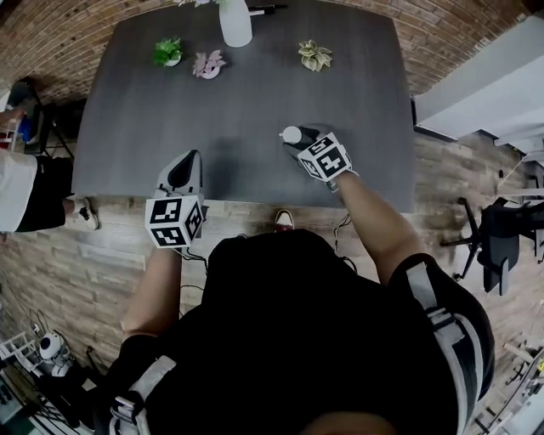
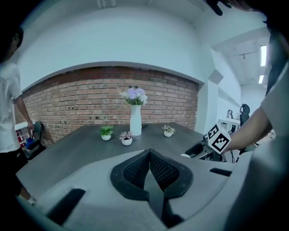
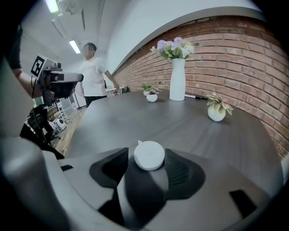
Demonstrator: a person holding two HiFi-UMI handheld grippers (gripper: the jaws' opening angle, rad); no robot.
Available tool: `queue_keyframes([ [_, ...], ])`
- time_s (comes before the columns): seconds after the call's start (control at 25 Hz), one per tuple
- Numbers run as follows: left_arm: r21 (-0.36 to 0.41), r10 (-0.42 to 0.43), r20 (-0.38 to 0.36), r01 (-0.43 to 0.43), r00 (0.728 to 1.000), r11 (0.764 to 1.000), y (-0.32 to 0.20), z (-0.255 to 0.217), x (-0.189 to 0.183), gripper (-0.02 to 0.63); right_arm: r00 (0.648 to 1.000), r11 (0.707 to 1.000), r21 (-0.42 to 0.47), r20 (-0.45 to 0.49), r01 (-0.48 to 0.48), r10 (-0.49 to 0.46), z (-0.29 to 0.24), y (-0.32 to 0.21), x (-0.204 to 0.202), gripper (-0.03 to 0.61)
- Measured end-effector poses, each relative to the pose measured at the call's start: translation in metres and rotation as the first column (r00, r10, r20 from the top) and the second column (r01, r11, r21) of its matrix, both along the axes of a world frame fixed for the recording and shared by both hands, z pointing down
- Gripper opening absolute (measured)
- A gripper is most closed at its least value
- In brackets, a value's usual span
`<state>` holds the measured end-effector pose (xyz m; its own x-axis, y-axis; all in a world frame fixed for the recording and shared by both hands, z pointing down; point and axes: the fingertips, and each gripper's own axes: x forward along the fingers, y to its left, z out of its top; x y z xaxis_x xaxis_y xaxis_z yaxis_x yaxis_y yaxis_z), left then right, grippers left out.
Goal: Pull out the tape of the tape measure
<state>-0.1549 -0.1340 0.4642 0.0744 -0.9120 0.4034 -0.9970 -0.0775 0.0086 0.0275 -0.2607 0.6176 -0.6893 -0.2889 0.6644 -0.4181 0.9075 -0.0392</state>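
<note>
In the head view, a dark grey rectangular surface (image 1: pixel 238 93) carries a tall white vase (image 1: pixel 235 21) and 3 small potted plants (image 1: pixel 168 51) along its far edge, well apart from the work. The right gripper (image 1: pixel 299 138) reaches over the near part of the surface, with the small white round tape measure (image 1: pixel 291 134) at its tip. The left gripper (image 1: pixel 189 163) hangs over the near edge, apart from the tape measure, probably in reserve for the pull.

In the left gripper view, its 2 black fingers (image 2: pixel 135 169) are pressed together with nothing between them.

In the right gripper view, the tape measure (image 3: pixel 149 155) lies flat on the surface between the fingers (image 3: pixel 180 173). These stand wide on either side of it and do not appear to clamp it. A small tab (image 3: pixel 139 142) juts from its rim, likely the tape's end, and no tape is drawn out. The straddle seems meant to take hold of the case, so that the tab can be pulled.
</note>
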Motion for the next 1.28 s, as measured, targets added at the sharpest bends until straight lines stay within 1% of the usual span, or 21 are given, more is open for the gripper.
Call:
queue_keyframes([
  [0.16,-0.004,0.012,0.009,-0.012,1.0,1.0,-0.011,0.001,-0.008,0.011,0.999,0.999,-0.017,-0.045,0.028,-0.029,0.009,-0.001,-0.005,0.249],
  [0.2,-0.001,0.016,0.005,-0.015,1.0,1.0,-0.015,-0.001,-0.01,0.011,0.998,1.0,-0.019,-0.05,0.024,-0.025,0.009,-0.002,-0.005,0.242],
  [0.24,0.003,0.023,0.001,-0.023,1.0,1.0,-0.018,-0.002,-0.011,0.011,0.998,1.0,-0.019,-0.056,0.017,-0.018,0.009,-0.003,-0.004,0.213],
  [0.36,0.012,0.072,-0.005,-0.071,0.997,0.997,-0.029,-0.003,-0.011,0.011,0.998,1.0,-0.009,-0.054,-0.024,0.024,0.001,-0.007,-0.001,0.213],
  [0.44,0.013,0.114,-0.006,-0.114,0.993,0.993,-0.036,-0.003,-0.009,0.011,0.998,0.998,0.003,-0.008,-0.063,0.063,-0.018,-0.008,0.0,0.212],
  [0.52,0.031,0.16,-0.001,-0.16,0.987,0.987,-0.048,-0.009,-0.004,0.011,0.995,0.996,0.035,0.058,-0.083,0.08,-0.051,-0.008,-0.003,0.212],
  [0.6,0.068,0.231,0.012,-0.232,0.973,0.97,-0.061,-0.022,0.009,0.011,0.987,0.993,0.082,0.143,-0.082,0.07,-0.095,-0.006,-0.009,0.212],
  [0.64,0.093,0.286,0.023,-0.287,0.958,0.953,-0.067,-0.031,0.019,0.011,0.981,0.991,0.107,0.188,-0.078,0.057,-0.12,-0.002,-0.012,0.212],
  [0.68,0.12,0.353,0.037,-0.355,0.935,0.927,-0.07,-0.04,0.033,0.012,0.973,0.988,0.133,0.228,-0.072,0.04,-0.144,0.002,-0.015,0.212],
  [0.72,0.148,0.424,0.053,-0.427,0.904,0.892,-0.072,-0.049,0.047,0.014,0.965,0.985,0.161,0.261,-0.064,0.02,-0.166,0.007,-0.019,0.212],
  [0.76,0.177,0.489,0.067,-0.493,0.87,0.852,-0.072,-0.059,0.062,0.035,0.958,0.981,0.188,0.285,-0.056,0.0,-0.186,0.012,-0.022,0.212],
  [0.8,0.204,0.543,0.08,-0.547,0.836,0.812,-0.071,-0.07,0.074,0.108,0.953,0.976,0.213,0.301,-0.049,-0.018,-0.202,0.017,-0.025,0.212],
  [0.84,0.228,0.584,0.092,-0.588,0.806,0.776,-0.07,-0.08,0.085,0.138,0.95,0.971,0.236,0.31,-0.044,-0.032,-0.215,0.022,-0.027,0.212],
  [0.88,0.25,0.615,0.106,-0.62,0.781,0.744,-0.069,-0.09,0.094,0.138,0.948,0.966,0.257,0.314,-0.04,-0.044,-0.226,0.026,-0.028,0.212],
  [0.96,0.278,0.658,0.141,-0.667,0.74,0.691,-0.068,-0.106,0.107,0.138,0.948,0.955,0.295,0.312,-0.029,-0.067,-0.241,0.034,-0.031,0.212],
  [1.0,0.281,0.674,0.159,-0.687,0.722,0.67,-0.067,-0.111,0.111,0.138,0.948,0.951,0.31,0.308,-0.023,-0.078,-0.246,0.038,-0.033,0.212],
  [1.08,0.271,0.698,0.193,-0.721,0.69,0.638,-0.066,-0.114,0.116,0.138,0.949,0.944,0.329,0.303,-0.015,-0.091,-0.253,0.046,-0.036,0.212],
  [1.2,0.249,0.727,0.226,-0.76,0.649,0.601,-0.062,-0.115,0.12,0.131,0.948,0.939,0.344,0.303,-0.013,-0.098,-0.26,0.053,-0.039,0.212],
  [1.28,0.248,0.741,0.231,-0.775,0.63,0.581,-0.06,-0.117,0.12,0.113,0.952,0.934,0.358,0.289,-0.004,-0.107,-0.262,0.057,-0.04,0.212],
])
